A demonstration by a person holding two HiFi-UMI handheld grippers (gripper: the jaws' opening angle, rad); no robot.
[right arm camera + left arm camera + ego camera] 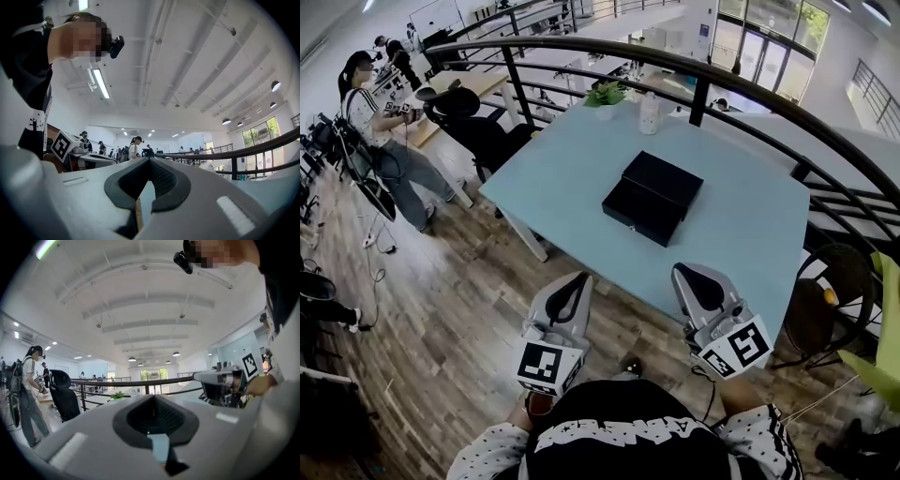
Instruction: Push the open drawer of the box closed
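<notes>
Inspection of the work position:

- **Position of tools.** You held both tools short of the near edge of the table [741,234], over the wooden floor [459,309]. Neither was in contact with anything.
- **Left gripper** [583,277]. Its jaws were together and met at the tips, with nothing between them. Its own view showed only the closed tips and the room beyond.
- **Right gripper** [679,270]. It was in the same condition: jaws closed on each other and nothing held. It pointed towards the table alongside the left one, and the two were apart from each other.
- **Box** [666,176]. It was black and sat near the middle of the light blue table, turned at an angle to the near edge and well apart from both tools.
- **Drawer** [639,212]. It stood out from the box on the side facing you, so it was open. A small pale spot on its front may have been a pull, but it was too small to confirm from your head view.
- **Other items.**
  - A potted plant [605,93] and a white container [650,112] stood near the far edge of the table, well clear of the box.
  - A black railing [750,89] curved behind the table.
  - A black office chair [473,127] stood beyond the table's far left corner.
  - A person [380,141] stood on the floor at the left, well apart from your position.
</notes>
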